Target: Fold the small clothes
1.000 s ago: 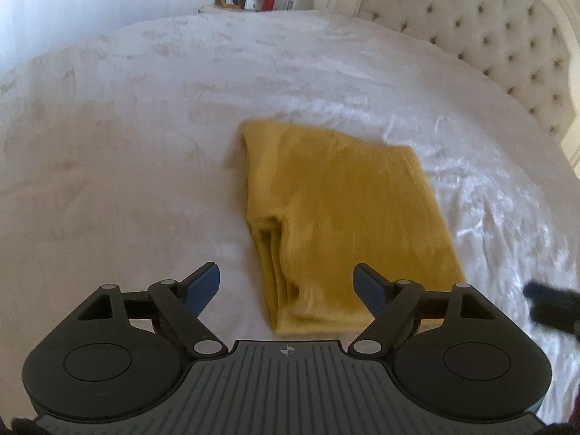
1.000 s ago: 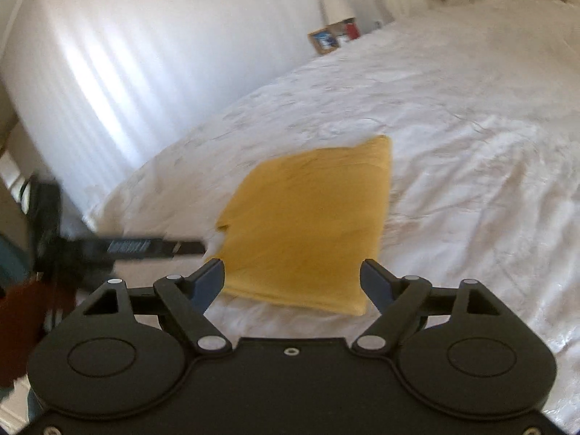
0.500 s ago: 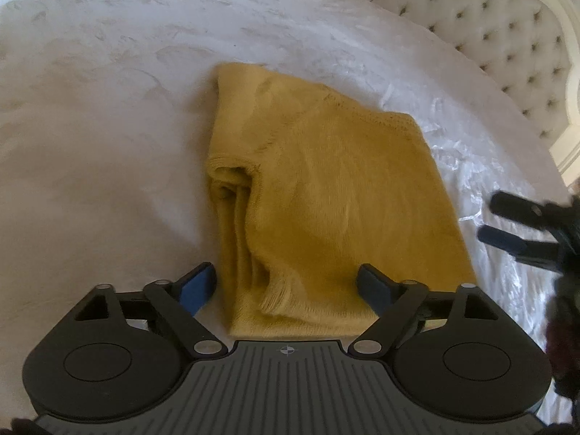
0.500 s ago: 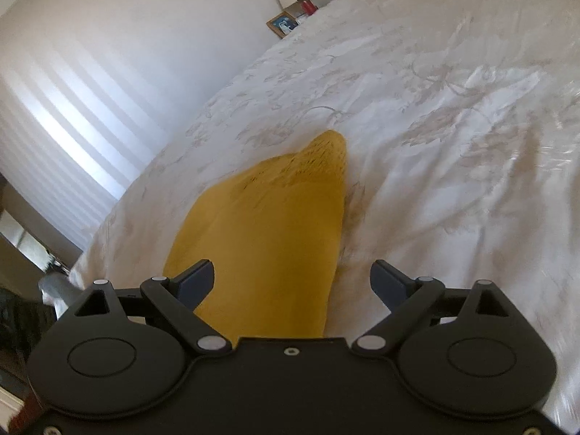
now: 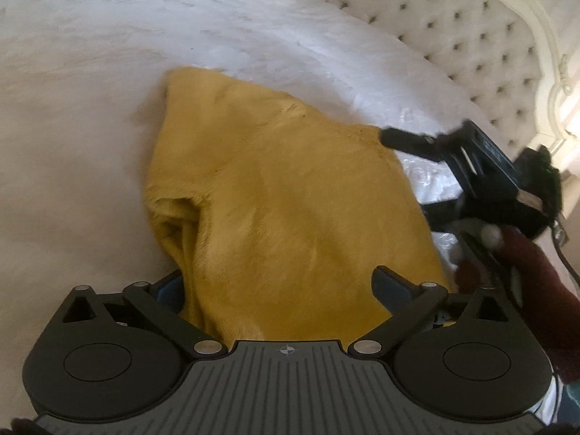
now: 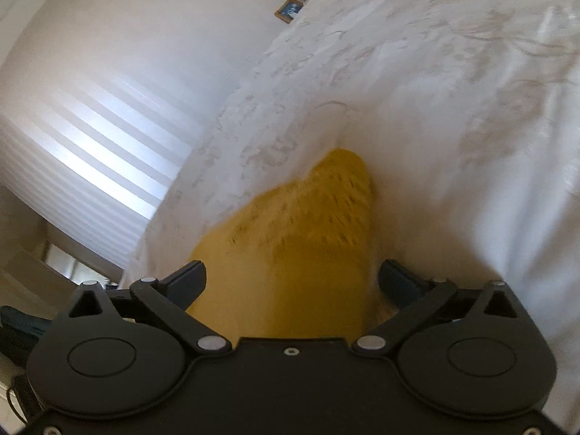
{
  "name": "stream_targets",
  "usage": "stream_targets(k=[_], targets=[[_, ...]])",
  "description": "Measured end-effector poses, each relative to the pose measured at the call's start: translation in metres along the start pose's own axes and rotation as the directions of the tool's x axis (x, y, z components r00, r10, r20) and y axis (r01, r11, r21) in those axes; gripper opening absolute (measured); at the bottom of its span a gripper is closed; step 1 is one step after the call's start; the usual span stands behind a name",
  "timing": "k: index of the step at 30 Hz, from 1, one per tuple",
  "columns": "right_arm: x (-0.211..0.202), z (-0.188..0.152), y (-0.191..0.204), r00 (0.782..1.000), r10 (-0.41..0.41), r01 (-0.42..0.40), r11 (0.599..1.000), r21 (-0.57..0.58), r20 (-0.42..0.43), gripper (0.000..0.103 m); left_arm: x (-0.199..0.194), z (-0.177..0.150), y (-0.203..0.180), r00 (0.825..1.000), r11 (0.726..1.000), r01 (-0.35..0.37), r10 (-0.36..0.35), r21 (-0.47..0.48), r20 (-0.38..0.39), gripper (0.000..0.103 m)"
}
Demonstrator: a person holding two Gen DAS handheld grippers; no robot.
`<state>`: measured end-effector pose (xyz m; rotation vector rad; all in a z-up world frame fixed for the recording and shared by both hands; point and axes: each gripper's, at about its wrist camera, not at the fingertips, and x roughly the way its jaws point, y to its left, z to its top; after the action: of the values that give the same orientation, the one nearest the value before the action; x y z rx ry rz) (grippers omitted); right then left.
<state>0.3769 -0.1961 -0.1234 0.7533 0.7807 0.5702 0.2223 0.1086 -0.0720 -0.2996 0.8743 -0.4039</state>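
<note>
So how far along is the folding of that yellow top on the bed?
Partly done: the yellow knit top already lies folded over on the white bedspread, layers stacked at its near-left edge. In hand: both grippers, left and right, have just been opening their jaws and straddle the fabric's edges without pinching it. Left: gripping and probably another fold.

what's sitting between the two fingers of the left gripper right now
In the left wrist view, the near edge of the yellow garment lies between the open left gripper fingers.

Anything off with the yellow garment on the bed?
Slightly: the yellow garment lies folded on the bedspread, but its left edge is bunched with loose layers showing, not flush. No damage visible.
</note>
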Motion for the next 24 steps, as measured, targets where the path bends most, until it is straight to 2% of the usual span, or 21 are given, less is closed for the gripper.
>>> stream_targets(k=[4, 6, 7, 8, 9, 10, 11, 15, 19, 24], targets=[[0.013, 0.011, -0.004, 0.997, 0.079, -0.079, 0.996, 0.029, -0.017, 0.103, 0.004, 0.001, 0.0, 0.999, 0.998, 0.054, -0.054, -0.011, 0.008, 0.102], [0.013, 0.011, -0.004, 0.996, 0.087, -0.086, 0.996, 0.032, -0.019, 0.098, 0.003, 0.0, 0.003, 0.993, 0.992, 0.118, -0.118, -0.038, 0.001, 0.101], [0.012, 0.009, -0.002, 0.996, 0.084, -0.084, 0.996, 0.021, -0.025, 0.075, 0.002, -0.002, 0.006, 0.986, 0.984, 0.166, -0.167, -0.06, -0.008, 0.1], [0.012, 0.008, -0.001, 0.997, 0.063, -0.062, 0.998, 0.017, -0.04, 0.047, 0.003, -0.004, 0.009, 0.976, 0.972, 0.217, -0.219, -0.089, -0.016, 0.091], [0.011, 0.006, -0.001, 0.999, 0.019, -0.019, 1.0, 0.013, -0.051, 0.044, 0.002, -0.006, 0.012, 0.968, 0.961, 0.247, -0.251, -0.124, -0.017, 0.067], [0.009, 0.004, 0.001, 0.999, -0.004, 0.004, 1.0, 0.002, -0.052, 0.044, 0.002, -0.007, 0.015, 0.969, 0.96, 0.24, -0.246, -0.146, -0.02, 0.05], [0.005, 0.001, 0.004, 0.999, -0.018, 0.018, 1.0, -0.01, -0.043, 0.043, 0.001, -0.009, 0.016, 0.975, 0.964, 0.213, -0.22, -0.157, -0.027, 0.019], [-0.019, -0.006, 0.028, 0.999, -0.04, 0.04, 0.998, -0.04, -0.003, 0.04, -0.011, -0.014, 0.016, 0.971, 0.955, 0.23, -0.239, -0.189, -0.027, 0.018], [-0.052, -0.016, 0.056, 0.996, -0.09, 0.089, 0.993, -0.08, -0.011, 0.04, -0.033, -0.015, -0.009, 0.96, 0.952, 0.271, -0.279, -0.141, -0.038, 0.017], [-0.105, -0.041, 0.075, 0.99, -0.142, 0.139, 0.987, -0.078, -0.024, 0.04, -0.065, -0.034, -0.04, 0.934, 0.932, 0.344, -0.352, -0.112, -0.06, 0.016]])
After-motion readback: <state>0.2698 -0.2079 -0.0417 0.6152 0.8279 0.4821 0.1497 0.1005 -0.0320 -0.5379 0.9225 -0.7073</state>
